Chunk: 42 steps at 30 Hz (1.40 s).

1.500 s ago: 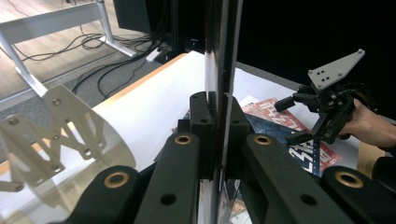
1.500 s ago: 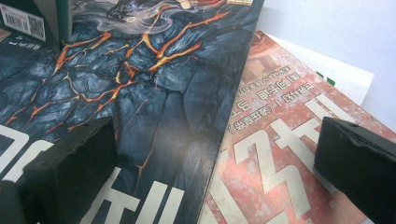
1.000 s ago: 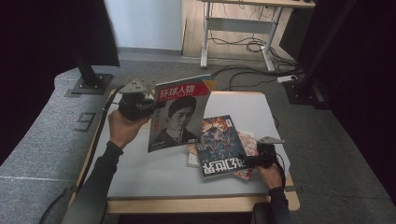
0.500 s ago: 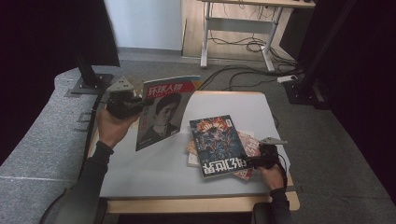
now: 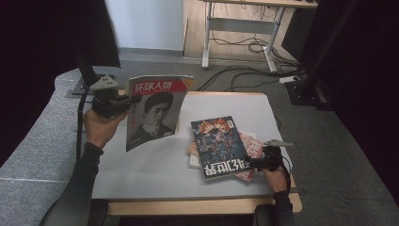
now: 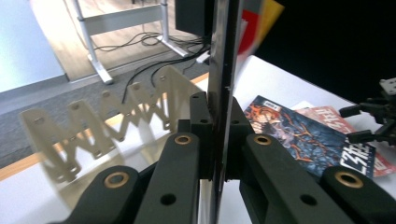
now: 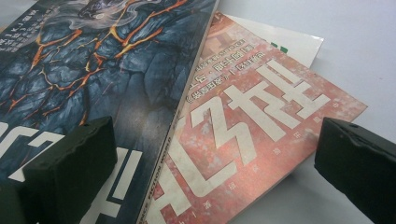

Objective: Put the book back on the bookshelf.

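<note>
Jaws of my left gripper (image 6: 217, 140) are clamped on the left edge of the portrait magazine (image 5: 155, 110); pads press both faces of the thin cover. Jaws of my right gripper (image 7: 215, 158) stand wide apart, pads touching nothing, with paper below them.

Landmark: the dark lava-cover magazine (image 5: 220, 146), top of the stack on the desk (image 5: 150, 174).

- Portrait magazine: held up off the desk, nearly upright, cover facing me, red title band at top. It hangs well to the left of the lava-cover magazine, not touching it. In the left gripper view I see it edge-on.
- Left gripper (image 5: 109, 101): left of the portrait magazine, farther from the lava cover than the magazine itself.
- Right gripper (image 5: 266, 161): just beside the lava cover's near right corner. One jaw hangs over that cover, the other beyond the edge of the red magazine (image 7: 252, 126).
- Red magazine: lies under the lava cover, poking out to its right.
- White sheet (image 7: 285, 42): under the red magazine, a corner showing.
- Zigzag cream rack (image 6: 107, 121): stands on the desk behind the portrait magazine.
</note>
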{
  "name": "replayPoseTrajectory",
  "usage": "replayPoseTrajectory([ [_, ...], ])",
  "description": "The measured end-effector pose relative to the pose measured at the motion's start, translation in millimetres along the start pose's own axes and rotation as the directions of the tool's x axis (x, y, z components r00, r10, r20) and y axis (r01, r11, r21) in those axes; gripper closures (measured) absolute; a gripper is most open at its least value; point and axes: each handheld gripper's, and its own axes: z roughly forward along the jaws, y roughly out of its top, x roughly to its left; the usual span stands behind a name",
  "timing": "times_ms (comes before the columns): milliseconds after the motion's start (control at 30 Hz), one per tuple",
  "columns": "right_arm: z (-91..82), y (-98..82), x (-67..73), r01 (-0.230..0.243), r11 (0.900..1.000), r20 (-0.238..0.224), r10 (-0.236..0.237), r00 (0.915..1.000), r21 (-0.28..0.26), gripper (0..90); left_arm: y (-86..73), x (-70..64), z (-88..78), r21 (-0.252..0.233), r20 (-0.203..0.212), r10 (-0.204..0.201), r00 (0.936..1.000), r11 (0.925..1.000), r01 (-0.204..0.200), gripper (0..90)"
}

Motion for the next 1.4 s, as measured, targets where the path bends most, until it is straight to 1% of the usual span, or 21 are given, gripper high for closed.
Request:
replayPoseTrajectory([
  [67, 0.1, -0.1, 0.0, -0.001, 1.000, 0.000, 0.001, 1.0000, -0.001, 0.0, -2.1, 4.2, -3.6, 0.001, -0.011, -0.012, 0.9999, 0.9999, 0.012, 86.9],
  [200, 0.2, -0.5, -0.2, -0.008, 1.000, -0.002, 0.008, 1.0000, -0.003, 0.0, -5.5, 10.0, -8.9, 0.004, -0.033, -0.021, 0.9992, 0.9998, 0.021, 86.9],
  [333, 0.0, -0.6, -0.4, -0.009, 1.000, -0.003, 0.009, 1.0000, -0.002, 0.0, -8.7, 15.5, -13.3, 0.008, -0.060, -0.031, 0.9977, 0.9995, 0.032, 86.9],
  [400, 0.1, -0.7, -0.5, -0.009, 1.000, -0.003, 0.009, 1.0000, -0.003, 0.0, -10.3, 18.4, -15.7, 0.007, -0.069, -0.042, 0.9967, 0.9990, 0.043, 86.9],
  [500, 0.1, -0.9, -0.6, -0.011, 1.000, -0.004, 0.011, 0.9999, -0.003, 0.0, -12.8, 22.8, -19.6, 0.002, -0.078, -0.060, 0.9952, 0.9982, 0.061, 86.9],
  [600, 0.1, -1.1, -0.8, -0.011, 1.000, -0.005, 0.011, 0.9999, -0.005, 0.0, -16.5, 27.4, -26.3, -0.002, -0.089, -0.069, 0.9937, 0.9976, 0.069, 86.9],
  [767, 0.3, -1.4, -0.9, -0.013, 1.000, -0.006, 0.013, 0.9999, -0.008, 0.0, -18.7, 31.3, -32.5, -0.003, -0.102, -0.077, 0.9918, 0.9971, 0.077, 86.9],
  [933, 0.4, -1.6, -1.1, -0.014, 1.000, -0.006, 0.014, 0.9999, -0.009, 0.0, -20.8, 35.3, -39.7, -0.011, -0.124, -0.087, 0.9885, 0.9962, 0.086, 86.9],
  [1033, 0.4, -1.7, -1.1, -0.015, 1.000, -0.007, 0.015, 0.9999, -0.010, 0.0, -22.6, 38.7, -43.8, -0.016, -0.145, -0.097, 0.9847, 0.9953, 0.096, 86.9],
  [1233, 0.5, -1.8, -1.3, -0.015, 1.000, -0.008, 0.015, 0.9999, -0.010, 0.0, -23.6, 42.7, -46.2, -0.025, -0.163, -0.109, 0.9805, 0.9940, 0.106, 86.9],
  [1267, 0.5, -1.8, -1.3, -0.016, 1.000, -0.008, 0.016, 0.9998, -0.011, 0.0, -23.5, 44.1, -46.7, -0.028, -0.171, -0.112, 0.9789, 0.9937, 0.108, 86.9],
  [1367, 0.5, -1.9, -1.4, -0.016, 1.000, -0.008, 0.016, 0.9998, -0.011, 0.0, -23.6, 45.5, -47.1, -0.031, -0.178, -0.113, 0.9775, 0.9935, 0.109, 86.9],
  [1400, 0.5, -1.9, -1.4, -0.016, 1.000, -0.008, 0.016, 0.9998, -0.011, 0.0, -23.8, 46.7, -47.0, -0.033, -0.183, -0.117, 0.9761, 0.9931, 0.113, 86.9],
])
